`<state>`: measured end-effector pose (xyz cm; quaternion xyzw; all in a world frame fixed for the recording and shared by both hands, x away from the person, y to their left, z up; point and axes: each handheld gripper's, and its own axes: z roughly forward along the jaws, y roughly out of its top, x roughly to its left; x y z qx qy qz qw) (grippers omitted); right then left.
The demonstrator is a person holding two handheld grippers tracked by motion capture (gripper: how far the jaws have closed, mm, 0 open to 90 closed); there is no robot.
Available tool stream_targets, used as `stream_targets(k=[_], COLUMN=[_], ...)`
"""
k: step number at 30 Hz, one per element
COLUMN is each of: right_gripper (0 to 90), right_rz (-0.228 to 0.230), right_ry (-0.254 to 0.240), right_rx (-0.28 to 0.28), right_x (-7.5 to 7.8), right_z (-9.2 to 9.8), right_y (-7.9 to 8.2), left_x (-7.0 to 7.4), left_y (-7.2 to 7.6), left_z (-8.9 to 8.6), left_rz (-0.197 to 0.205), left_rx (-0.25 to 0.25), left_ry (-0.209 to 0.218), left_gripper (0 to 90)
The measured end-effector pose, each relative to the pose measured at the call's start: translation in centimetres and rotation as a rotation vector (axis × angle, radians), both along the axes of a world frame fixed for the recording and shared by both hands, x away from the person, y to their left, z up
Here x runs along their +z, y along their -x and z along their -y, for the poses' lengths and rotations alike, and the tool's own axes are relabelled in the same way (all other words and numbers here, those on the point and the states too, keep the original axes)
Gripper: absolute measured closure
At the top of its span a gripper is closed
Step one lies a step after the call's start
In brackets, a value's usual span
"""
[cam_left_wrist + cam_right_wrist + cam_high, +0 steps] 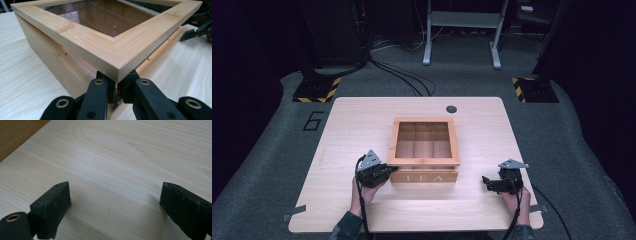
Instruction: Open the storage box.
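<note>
High view is showing a wooden tea box [424,150] sitting at the middle of the desk [347,125], its glass-paned lid [424,162] slightly raised at the near-left corner. The left gripper [384,171] is reaching in at that corner, and in the left gripper view its fingers [101,86] are sitting nearly together just under the lid's corner [117,67] — whether they are pinching its edge or only prying beneath it, I cannot tell. The step in hand looks like opening the lid; the next move probably calls for lifting that corner upward and back toward the far side, where a hinge would be. The right gripper [492,182] is resting low on the desk, well apart to the right of the box — its fingers [52,207] are spread wide, grasping nothing.
</note>
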<state>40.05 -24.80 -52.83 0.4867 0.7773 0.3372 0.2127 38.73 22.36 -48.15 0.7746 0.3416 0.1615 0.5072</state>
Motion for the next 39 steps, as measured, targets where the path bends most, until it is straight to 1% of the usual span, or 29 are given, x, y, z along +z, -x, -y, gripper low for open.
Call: stream_targets(k=[2, 3, 4, 5, 7, 8, 9, 10, 11, 12, 14, 16, 18, 19, 20, 21, 23, 25, 26, 27, 30, 31, 32, 33, 34, 35, 38, 39], right_gripper=[9.3, 9.2, 9.3, 9.2, 9.3, 9.2, 9.3, 9.3, 9.3, 9.3, 9.3, 9.4, 9.4, 9.4, 9.4, 9.4, 9.4, 9.4, 9.4, 9.4, 9.4, 9.4, 9.4, 9.3, 9.4, 9.3, 9.3, 9.3], right_rz=[-0.001, -0.001, 0.0, 0.0, 0.0, 0.0, -0.001, 0.0, -0.002, 0.0, 0.0, -0.001, -0.001, 0.0, 0.0, 0.0, 0.001, 0.001, -0.001, 0.0, 0.0, -0.001, 0.0, -0.001, -0.001, 0.002, -0.001, 0.003], right_ry=[-0.001, 0.0, 0.0, 0.0, 0.0, 0.0, 0.0, 0.0, -0.002, 0.0, 0.0, 0.0, 0.0, 0.0, 0.0, 0.0, -0.001, 0.0, 0.0, 0.0, 0.0, -0.002, -0.002, -0.003, -0.002, -0.003, -0.002, -0.005], right_rx=[-0.002, 0.0, 0.0, 0.0, 0.0, 0.0, 0.0, 0.0, -0.003, -0.001, 0.0, 0.0, -0.001, -0.001, 0.0, 0.0, -0.002, -0.001, 0.0, -0.001, 0.0, -0.004, -0.005, -0.005, -0.005, -0.004, -0.004, -0.005], right_x=[0.0, 0.0, 0.0, 0.0, 0.0, 0.0, 0.0, 0.0, 0.0, 0.0, 0.0, 0.0, 0.0, 0.0, 0.0, 0.0, 0.0, 0.0, 0.0, 0.0, 0.0, 0.0, 0.0, 0.0, 0.0, 0.0, 0.0, 0.0], right_z=[0.0, 0.0, 0.0, 0.0, 0.0, 0.0, 0.0, 0.0, 0.0, 0.0, 0.0, 0.0, 0.0, 0.0, 0.0, 0.0, 0.0, 0.0, 0.0, 0.0, 0.0, 0.0, 0.0, 0.0, 0.0, 0.0, -0.1, -0.1], right_y=[0.0, 0.0, 0.0, 0.0, 0.0, 0.0, 0.0, 0.0, 0.0, 0.0, 0.0, 0.0, 0.0, 0.0, 0.0, 0.0, 0.0, 0.0, 0.0, 0.0, 0.0, 0.0, 0.0, 0.0, 0.0, 0.0, 0.0, 0.0], left_x=[0.2, 0.2, 0.2, 0.2, 0.1, 0.1, -0.2, -0.7, -1.3, -1.8, -2.9, -3.8, -4.5, -4.6, -4.6, -4.6, -4.6, -4.7, -4.7, -4.7, -4.8, -4.7, -4.8, -4.8, -4.8, -4.8, -4.9, -4.9], left_y=[0.5, 0.7, 0.9, 1.1, 1.7, 1.9, 2.1, 2.4, 2.6, 2.7, 3.2, 3.5, 3.7, 3.8, 3.9, 3.9, 3.7, 3.6, 3.5, 3.4, 3.4, 3.4, 3.3, 3.3, 3.2, 3.2, 3.1, 3.0], left_z=[-0.4, -0.7, -1.1, -1.4, -1.9, -2.0, -1.9, -2.0, -2.2, -2.5, -3.2, -3.9, -4.4, -4.5, -4.7, -4.8, -4.9, -4.9, -4.8, -4.7, -4.5, -4.6, -4.4, -4.4, -4.3, -4.3, -4.0, -4.0], left_rz=[-0.013, -0.007, 0.0, -0.002, -0.001, -0.007, -0.025, -0.026, -0.044, -0.059, -0.09, -0.116, -0.142, -0.15, -0.149, -0.146, -0.169, -0.175, -0.192, -0.196, -0.186, -0.191, -0.185, -0.186, -0.18, -0.179, -0.163, -0.163], left_rx=[0.005, 0.012, 0.013, 0.016, 0.021, 0.023, 0.026, 0.026, 0.03, 0.036, 0.05, 0.072, 0.079, 0.099, 0.1, 0.111, 0.123, 0.13, 0.119, 0.124, 0.137, 0.134, 0.143, 0.144, 0.157, 0.152, 0.166, 0.166], left_ry=[0.005, 0.011, 0.006, 0.001, 0.01, -0.006, -0.028, -0.039, -0.034, -0.047, -0.032, -0.062, -0.082, -0.097, -0.112, -0.105, -0.126, -0.13, -0.138, -0.142, -0.161, -0.175, -0.181, -0.197, -0.207, -0.228, -0.271, -0.285], left_gripper=[81.2, 79.8, 78.6, 78.1, 76.6, 74.7, 70.6, 67.7, 66.5, 62.5, 58.0, 50.4, 44.9, 42.2, 38.6, 35.8, 29.9, 25.3, 22.2, 17.3, 14.2, 13.3, 12.5, 10.8, 9.2, 8.7, 6.8, 5.7])
